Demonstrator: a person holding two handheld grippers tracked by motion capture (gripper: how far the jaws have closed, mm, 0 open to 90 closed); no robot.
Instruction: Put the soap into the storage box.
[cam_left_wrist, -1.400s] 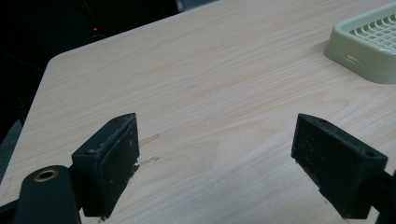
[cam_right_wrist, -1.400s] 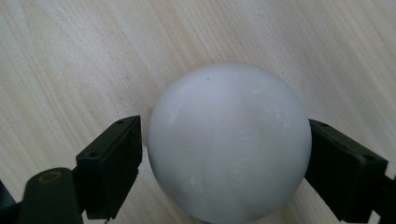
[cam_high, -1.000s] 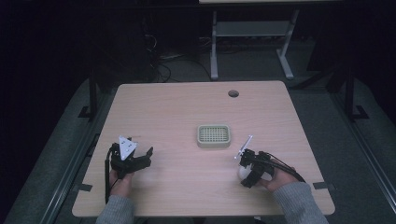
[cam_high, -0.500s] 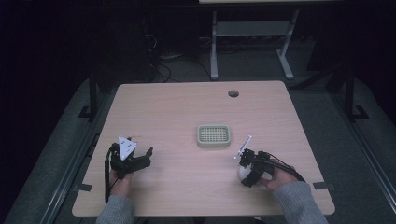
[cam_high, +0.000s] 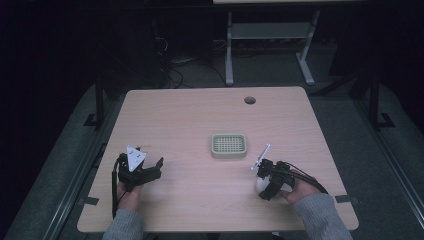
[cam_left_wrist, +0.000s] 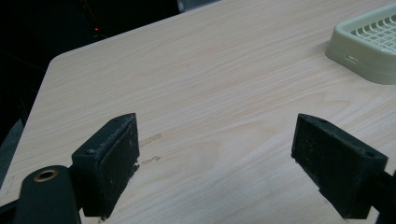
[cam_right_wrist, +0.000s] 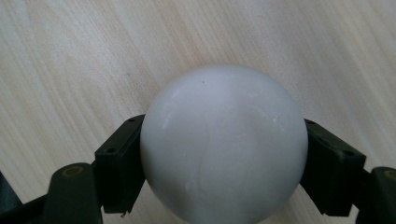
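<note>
Nothing has moved since a second ago as far as I can see: both my hands sit in the same spots at the near edge of the table (cam_high: 180, 115), and the tray hasn't shifted.

My right gripper (cam_right_wrist: 224, 154) is pinching a white ball (cam_right_wrist: 223, 144), one black jaw pressed against each side of it. In the high view the ball (cam_high: 260, 185) sits low at the near right of the table, under my right gripper (cam_high: 270, 181), which tips steeply down toward the wood. Whether the ball rests on the table or hangs just above it, I can't tell; the high view is dim and small there. Being round, the ball has no long axis and points no particular way; faint smudges mark its surface.

My left gripper (cam_left_wrist: 229, 149) is spread wide with nothing between the jaws, only bare wood. It rests at the near left in the high view (cam_high: 145, 172), aimed toward the table's middle.

A pale green slotted tray (cam_high: 228, 145) lies flat near the table's centre, well apart from both grippers, its corner showing at the left gripper view's upper right (cam_left_wrist: 369, 44). A round cable hole (cam_high: 250, 100) sits near the far edge.
</note>
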